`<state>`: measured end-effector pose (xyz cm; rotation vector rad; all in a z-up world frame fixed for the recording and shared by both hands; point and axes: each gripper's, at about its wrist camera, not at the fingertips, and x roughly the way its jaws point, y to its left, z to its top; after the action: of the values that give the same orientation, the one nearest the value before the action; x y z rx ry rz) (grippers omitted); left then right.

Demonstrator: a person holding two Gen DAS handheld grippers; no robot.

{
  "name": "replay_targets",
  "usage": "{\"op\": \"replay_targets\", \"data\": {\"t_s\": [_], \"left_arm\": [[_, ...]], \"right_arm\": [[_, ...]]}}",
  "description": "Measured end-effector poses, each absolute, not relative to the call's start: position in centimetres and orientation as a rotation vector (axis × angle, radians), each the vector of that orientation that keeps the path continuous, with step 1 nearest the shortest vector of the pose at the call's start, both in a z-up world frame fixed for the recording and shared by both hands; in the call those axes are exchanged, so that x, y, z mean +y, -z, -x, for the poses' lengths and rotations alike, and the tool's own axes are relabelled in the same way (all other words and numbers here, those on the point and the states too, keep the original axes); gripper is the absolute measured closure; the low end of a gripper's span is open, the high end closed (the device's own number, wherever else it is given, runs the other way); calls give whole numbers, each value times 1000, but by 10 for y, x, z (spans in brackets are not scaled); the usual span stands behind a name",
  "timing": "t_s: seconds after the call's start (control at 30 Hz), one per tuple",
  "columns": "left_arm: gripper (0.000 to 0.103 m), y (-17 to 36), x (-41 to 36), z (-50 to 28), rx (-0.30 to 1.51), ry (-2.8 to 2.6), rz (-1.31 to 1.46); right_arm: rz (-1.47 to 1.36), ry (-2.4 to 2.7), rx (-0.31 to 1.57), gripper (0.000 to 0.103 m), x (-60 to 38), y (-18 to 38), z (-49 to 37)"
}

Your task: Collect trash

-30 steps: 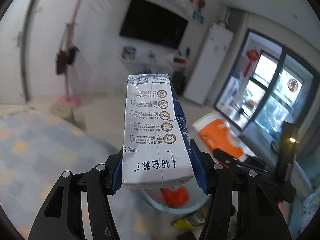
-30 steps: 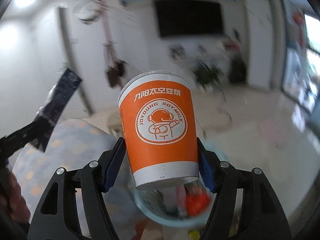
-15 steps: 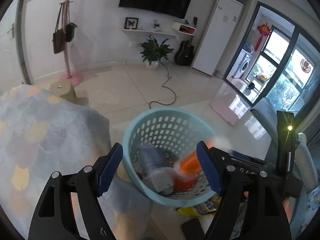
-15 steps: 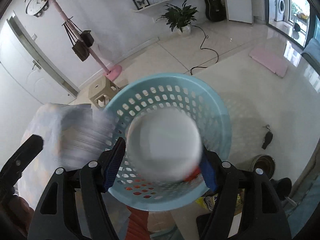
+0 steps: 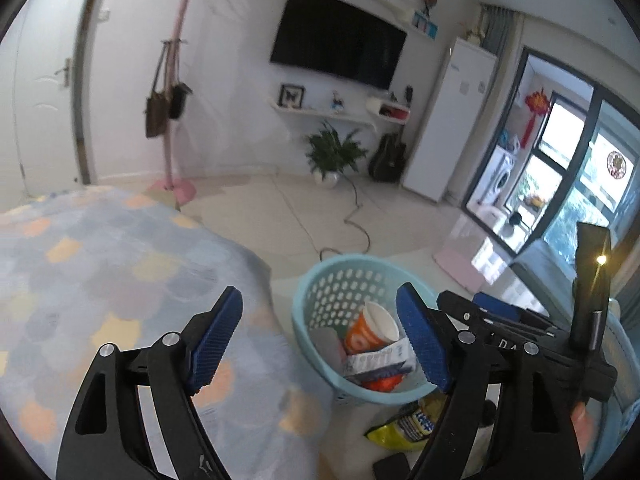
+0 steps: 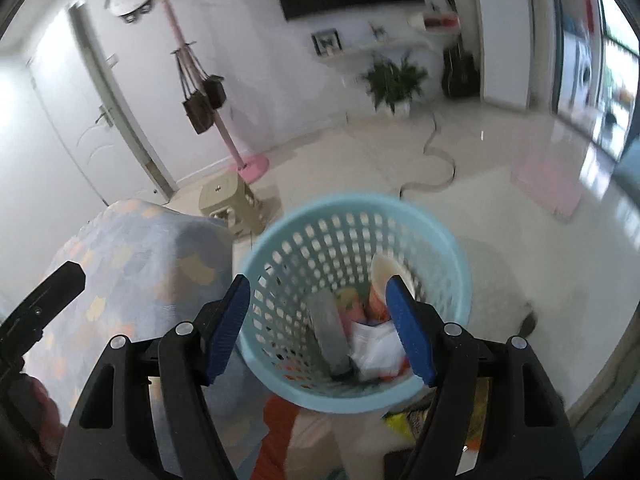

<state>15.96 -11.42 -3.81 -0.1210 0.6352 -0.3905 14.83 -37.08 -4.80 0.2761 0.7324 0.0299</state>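
Both tools are hanging with their jaws spread apart and nothing between them. The left tool (image 5: 320, 340) is sitting over the edge of a surface draped in a pale blue cloth (image 5: 100, 280) patterned with orange and yellow patches, while the right tool (image 6: 318, 320) is looking straight down into a light blue perforated basket (image 6: 448, 248) standing on the floor just beside that draped edge.

Inside the basket, an orange paper cup (image 5: 370, 330) is lying tilted with its white mouth facing up, and a white milk carton (image 5: 378, 360) is resting just below it, touching it. A grey block (image 6: 330, 332) is leaning among other scraps on the basket's left side; what else is in there is too blurred to tell. A yellow snack bag (image 5: 408, 424) is lying on the floor just outside the basket.

The room is showing glossy cream floor tiles (image 5: 280, 216), with a dark cable (image 6: 436, 160) snaking across them. A pink coat stand (image 6: 224, 120) with brown bags is standing by a white door (image 5: 40, 92), and a beige stool (image 6: 230, 200) is sitting near its base. A black television (image 5: 340, 40) is hanging on the far wall above a shelf, with a potted plant (image 5: 334, 156) and a white refrigerator (image 5: 456, 120) beneath and beside it.
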Motion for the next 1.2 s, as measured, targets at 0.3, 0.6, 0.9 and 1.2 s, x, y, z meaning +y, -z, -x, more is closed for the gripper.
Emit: {"op": "replay_targets", "data": {"t_s": [0.3,0.6,0.9,1.2], "left_arm": [[15,3,-67,-90,427,140,44],[15,-1,-45,-62,376,23,82],[14,0,-30,-46,367,-20,103],[14,2,-30,-40,386,-43,87]], "right_arm": [[-161,-73,514,36,-304,-9,-96],[-70,-20,380,36,-270,-28,-60],[-56,-21,370,36,-260,-29,-51],[-54,-16,387,33,-255,-27,-49]]}}
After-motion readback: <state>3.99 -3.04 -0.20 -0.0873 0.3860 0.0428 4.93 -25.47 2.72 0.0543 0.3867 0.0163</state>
